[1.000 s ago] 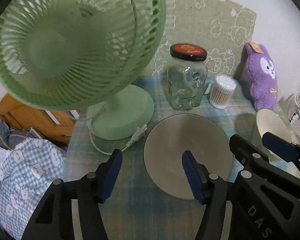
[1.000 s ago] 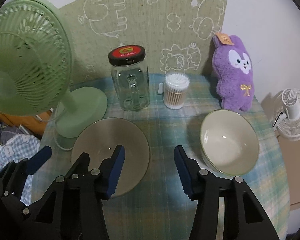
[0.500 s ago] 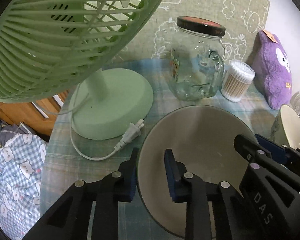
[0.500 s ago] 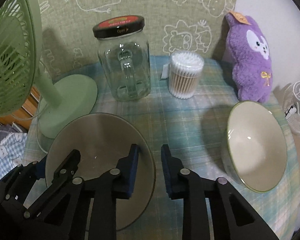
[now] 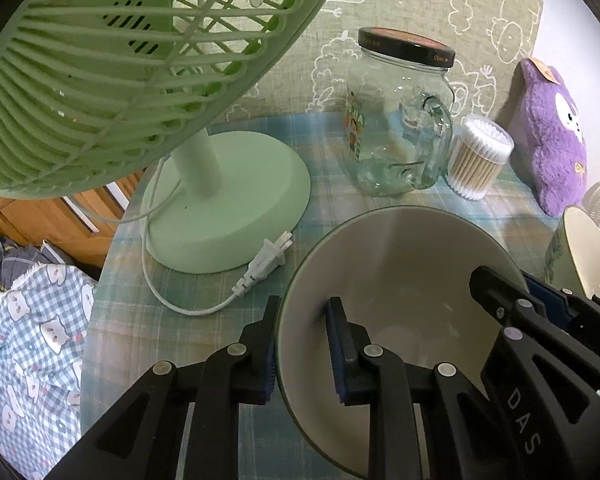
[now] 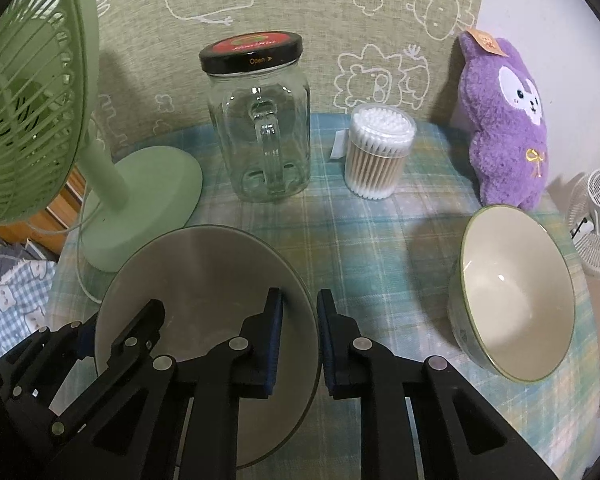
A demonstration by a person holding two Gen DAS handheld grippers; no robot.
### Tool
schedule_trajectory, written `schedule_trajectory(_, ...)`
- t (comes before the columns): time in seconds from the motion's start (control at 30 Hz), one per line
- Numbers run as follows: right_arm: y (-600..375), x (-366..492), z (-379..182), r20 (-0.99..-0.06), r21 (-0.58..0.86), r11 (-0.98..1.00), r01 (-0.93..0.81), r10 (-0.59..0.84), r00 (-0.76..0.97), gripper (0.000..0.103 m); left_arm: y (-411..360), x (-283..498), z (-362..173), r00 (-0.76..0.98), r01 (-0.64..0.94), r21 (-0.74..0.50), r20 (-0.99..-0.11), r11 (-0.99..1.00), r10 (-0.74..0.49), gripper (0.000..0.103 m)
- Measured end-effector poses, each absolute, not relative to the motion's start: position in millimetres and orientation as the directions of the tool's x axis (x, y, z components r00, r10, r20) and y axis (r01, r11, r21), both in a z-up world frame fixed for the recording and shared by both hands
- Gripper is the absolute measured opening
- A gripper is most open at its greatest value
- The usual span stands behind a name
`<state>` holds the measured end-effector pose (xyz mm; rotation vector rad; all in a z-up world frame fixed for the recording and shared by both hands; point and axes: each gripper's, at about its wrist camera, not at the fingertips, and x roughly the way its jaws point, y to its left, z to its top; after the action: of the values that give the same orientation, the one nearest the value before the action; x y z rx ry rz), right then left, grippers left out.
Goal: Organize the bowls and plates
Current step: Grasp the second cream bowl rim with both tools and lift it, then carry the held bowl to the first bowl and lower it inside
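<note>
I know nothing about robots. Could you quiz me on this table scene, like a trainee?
1. Which thing do the left gripper and the right gripper both clamp? A the fan's base; B the grey plate; C the white plug.
2. True or false: the cream bowl is stacked on the grey plate.
3. Fill in: the tub of cotton swabs stands between the glass jar and the ____.
Key: 1 B; both pairs of jaws have just been closing on its rim. 2 False; it stands apart. 3 purple plush toy.
</note>
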<state>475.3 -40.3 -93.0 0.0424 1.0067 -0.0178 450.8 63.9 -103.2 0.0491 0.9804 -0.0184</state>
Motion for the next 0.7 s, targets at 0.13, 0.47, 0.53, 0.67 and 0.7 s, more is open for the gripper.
schedule_trajectory(0.13, -40.6, 468.2, -91.3, -0.847, 0.028, 0.999, 0.035, 0.005, 0.532, 0.021, 63.1, 441.8, -101.9, 0.554, 0.038, 0.034, -0.833, 0.999, 0.007, 0.020)
schedule_trajectory(0.47, -48.0, 429.9, -81.0, -0.848, 0.035, 0.999, 0.037, 0.010, 0.530, 0.020, 58.3, 410.8, -94.2, 0.550, 0.033, 0.029, -0.835, 0.999, 0.006, 0.020)
schedule_trajectory(0.53, -49.6, 422.5, -79.0, -0.848, 0.036, 0.999, 0.033, 0.014, 0.529, 0.021, 55.8, 403.4, -92.1, 0.549, 0.031, 0.030, -0.836, 0.999, 0.008, 0.020)
schedule_trajectory(0.67, -53.1, 407.3, -74.8, -0.848, 0.039, 0.999, 0.028, 0.018, 0.530, 0.021, 51.6, 389.0, -88.7, 0.549, 0.024, 0.030, -0.836, 0.999, 0.012, 0.021)
schedule_trajectory(0.7, -54.5, 402.7, -73.0, -0.848, 0.040, 0.999, 0.028, 0.019, 0.530, 0.021, 50.5, 385.6, -87.7, 0.549, 0.023, 0.029, -0.836, 0.999, 0.012, 0.021)
